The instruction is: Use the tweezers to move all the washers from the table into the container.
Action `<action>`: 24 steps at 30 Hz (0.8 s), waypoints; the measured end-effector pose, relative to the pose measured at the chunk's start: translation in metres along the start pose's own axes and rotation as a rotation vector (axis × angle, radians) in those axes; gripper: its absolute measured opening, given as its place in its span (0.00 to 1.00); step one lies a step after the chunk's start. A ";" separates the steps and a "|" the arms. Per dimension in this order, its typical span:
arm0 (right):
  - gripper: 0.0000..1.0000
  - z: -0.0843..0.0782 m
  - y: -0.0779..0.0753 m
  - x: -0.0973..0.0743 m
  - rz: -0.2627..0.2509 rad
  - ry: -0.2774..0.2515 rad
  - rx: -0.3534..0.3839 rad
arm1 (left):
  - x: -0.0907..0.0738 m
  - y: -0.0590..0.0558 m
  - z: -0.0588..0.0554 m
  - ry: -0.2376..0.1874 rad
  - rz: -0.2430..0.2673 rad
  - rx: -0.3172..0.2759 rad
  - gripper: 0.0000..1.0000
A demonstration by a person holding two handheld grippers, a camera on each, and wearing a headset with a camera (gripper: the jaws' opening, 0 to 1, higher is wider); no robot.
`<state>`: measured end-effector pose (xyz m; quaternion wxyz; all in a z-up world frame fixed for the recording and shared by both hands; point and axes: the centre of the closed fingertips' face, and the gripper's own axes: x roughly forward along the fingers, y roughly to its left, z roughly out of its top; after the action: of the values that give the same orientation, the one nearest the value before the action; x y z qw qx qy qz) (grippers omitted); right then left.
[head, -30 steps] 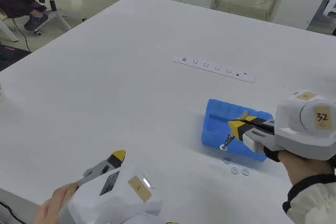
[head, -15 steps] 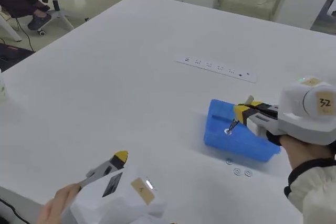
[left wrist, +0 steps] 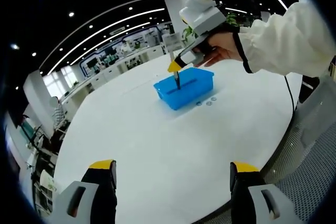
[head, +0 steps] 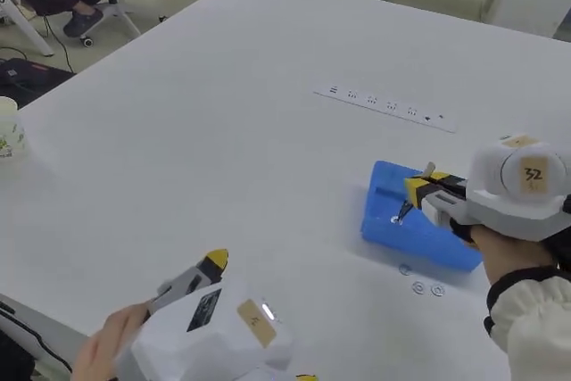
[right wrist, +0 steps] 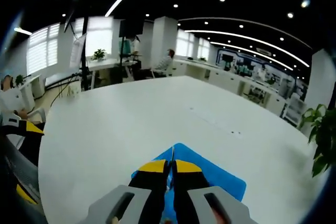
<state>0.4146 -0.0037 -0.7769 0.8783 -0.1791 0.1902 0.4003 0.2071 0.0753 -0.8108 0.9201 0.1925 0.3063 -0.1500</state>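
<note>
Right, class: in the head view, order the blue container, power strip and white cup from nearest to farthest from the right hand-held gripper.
1. blue container, just beneath the right hand-held gripper.
2. power strip, farther back.
3. white cup, at the view's far left.

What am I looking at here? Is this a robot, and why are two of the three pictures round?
No robot: a person holds a two-jaw tool in each hand. The wide picture comes from a camera on the person's head; each round one comes from a camera riding on a tool, looking along its jaws. The right tool is shut on thin tweezers, whose tips point down into a blue container. Whether they carry a washer is too small to tell. Three washers lie on the white table beside the container. The left tool is open and empty, nearer the person. Farther off are a power strip and a cup.
</note>
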 end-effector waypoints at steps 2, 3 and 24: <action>0.00 -0.003 0.000 0.002 -0.006 -0.005 0.000 | 0.000 0.001 0.001 -0.005 0.007 -0.001 0.92; 0.00 -0.004 0.000 0.003 0.001 -0.001 0.009 | 0.000 0.001 0.001 -0.006 0.005 -0.004 0.91; 0.01 -0.020 0.004 0.013 0.010 0.016 0.070 | 0.001 0.001 -0.003 0.013 0.001 0.007 0.91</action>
<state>0.4153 -0.0025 -0.8011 0.8804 -0.1505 0.2120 0.3965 0.2070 0.0773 -0.8129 0.9175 0.1968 0.3116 -0.1494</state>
